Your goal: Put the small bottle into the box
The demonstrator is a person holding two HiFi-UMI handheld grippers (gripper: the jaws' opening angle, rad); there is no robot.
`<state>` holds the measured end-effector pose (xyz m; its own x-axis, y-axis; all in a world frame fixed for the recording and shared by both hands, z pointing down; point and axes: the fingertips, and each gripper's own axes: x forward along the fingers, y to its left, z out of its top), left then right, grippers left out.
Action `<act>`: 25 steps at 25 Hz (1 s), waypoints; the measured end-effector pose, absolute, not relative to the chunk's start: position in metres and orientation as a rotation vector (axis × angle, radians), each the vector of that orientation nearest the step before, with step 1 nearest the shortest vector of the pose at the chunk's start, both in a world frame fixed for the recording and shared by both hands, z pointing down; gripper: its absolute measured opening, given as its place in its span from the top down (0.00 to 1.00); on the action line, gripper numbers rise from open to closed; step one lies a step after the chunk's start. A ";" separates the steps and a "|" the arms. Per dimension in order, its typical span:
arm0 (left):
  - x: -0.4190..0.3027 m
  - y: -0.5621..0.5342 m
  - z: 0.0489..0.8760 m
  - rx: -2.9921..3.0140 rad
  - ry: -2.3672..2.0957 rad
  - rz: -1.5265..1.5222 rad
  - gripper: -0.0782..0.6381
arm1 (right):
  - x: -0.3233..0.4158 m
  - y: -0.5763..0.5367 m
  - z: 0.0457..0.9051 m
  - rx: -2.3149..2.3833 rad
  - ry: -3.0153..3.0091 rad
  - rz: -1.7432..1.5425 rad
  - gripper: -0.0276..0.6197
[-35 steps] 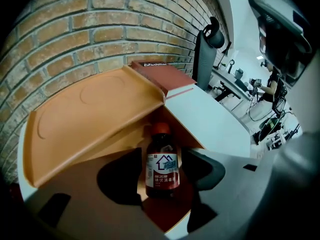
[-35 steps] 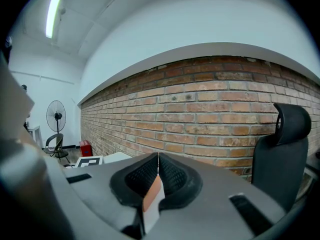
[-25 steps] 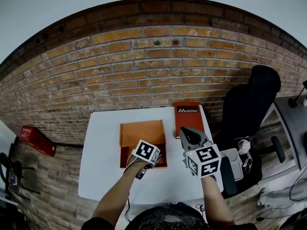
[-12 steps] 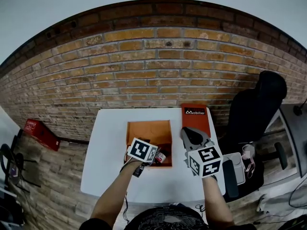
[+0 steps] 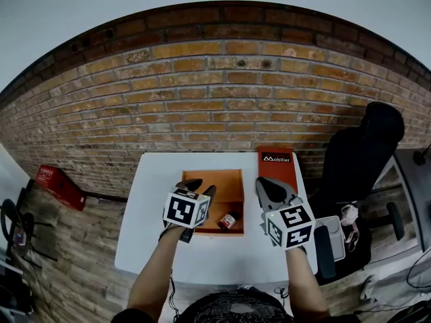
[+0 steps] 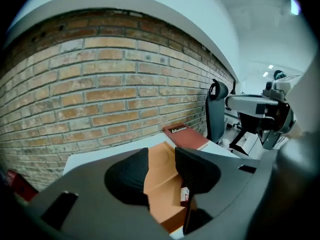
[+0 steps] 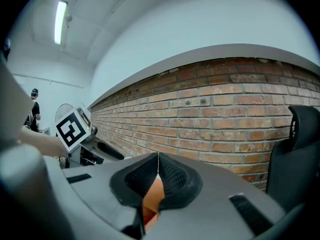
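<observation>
The small bottle [image 5: 229, 219] lies, apparently on its side, in the orange box's [image 5: 225, 182] near right corner on the white counter [image 5: 145, 247]. The left gripper [image 5: 197, 188] hovers over the box, its fingers closing on nothing. The right gripper's [image 5: 268, 187] fingers are pressed together, empty.

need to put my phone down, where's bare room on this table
Bare white table runs between its left edge and the orange box, and along the near edge in front of the box. Crowded: the right side, where the red lid lies and the right claw hangs.
</observation>
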<state>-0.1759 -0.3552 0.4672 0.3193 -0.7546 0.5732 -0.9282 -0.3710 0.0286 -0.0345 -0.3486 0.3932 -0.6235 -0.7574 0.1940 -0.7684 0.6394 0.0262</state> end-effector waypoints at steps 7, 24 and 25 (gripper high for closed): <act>-0.196 -0.345 0.421 2.287 -1.639 0.490 0.68 | -0.031 -0.345 0.380 1.269 -2.679 0.044 0.92; -0.227 -0.316 0.370 2.281 -1.945 0.288 0.84 | -0.021 -0.337 0.367 1.269 -2.703 0.025 0.92; -0.226 -0.315 0.369 2.289 -1.933 0.270 0.84 | -0.021 -0.337 0.367 1.268 -2.705 0.027 0.92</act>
